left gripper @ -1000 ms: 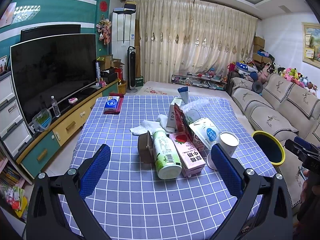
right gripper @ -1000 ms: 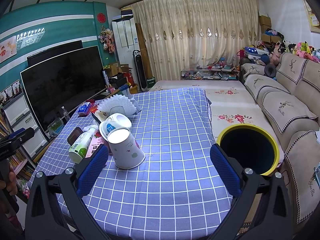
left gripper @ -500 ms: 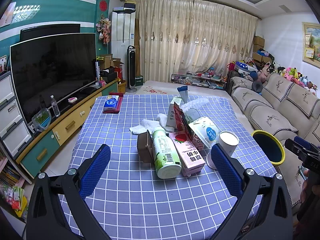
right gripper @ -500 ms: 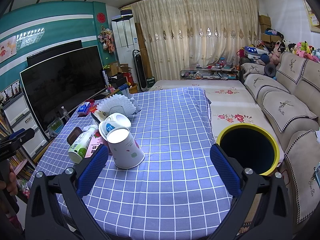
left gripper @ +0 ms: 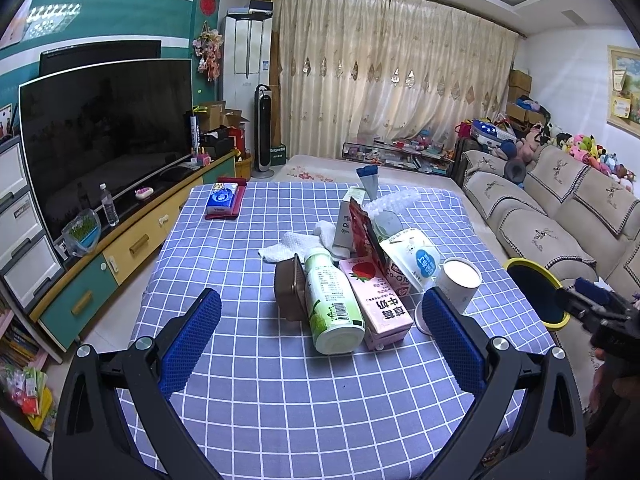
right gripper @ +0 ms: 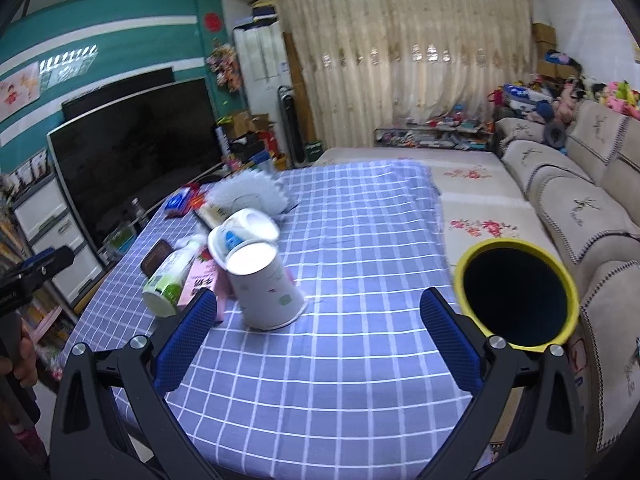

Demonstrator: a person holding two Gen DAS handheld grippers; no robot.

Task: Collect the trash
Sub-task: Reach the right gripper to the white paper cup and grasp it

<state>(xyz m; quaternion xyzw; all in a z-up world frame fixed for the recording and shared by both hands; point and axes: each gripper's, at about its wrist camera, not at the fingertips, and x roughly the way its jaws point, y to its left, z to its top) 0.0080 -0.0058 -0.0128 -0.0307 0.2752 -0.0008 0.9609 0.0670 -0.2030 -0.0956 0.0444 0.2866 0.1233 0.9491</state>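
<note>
Risk entry: my left gripper and right gripper both gape empty; upturned white paper cup, centre-left of frame, crowds the pink strawberry milk carton, so I could topple neighbours short of the yellow-rimmed black bin.

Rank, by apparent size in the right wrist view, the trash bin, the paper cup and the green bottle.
1. Trash bin, clearly largest.
2. Paper cup.
3. Green bottle, though it lies farther away and end-on, so this is unsure.

Left gripper spread wide at frame bottom, holding nothing. Centre frame: green bottle lies beside pink milk carton on checked tablecloth. Paper cup right of carton; yellow-rimmed bin at right edge
</note>
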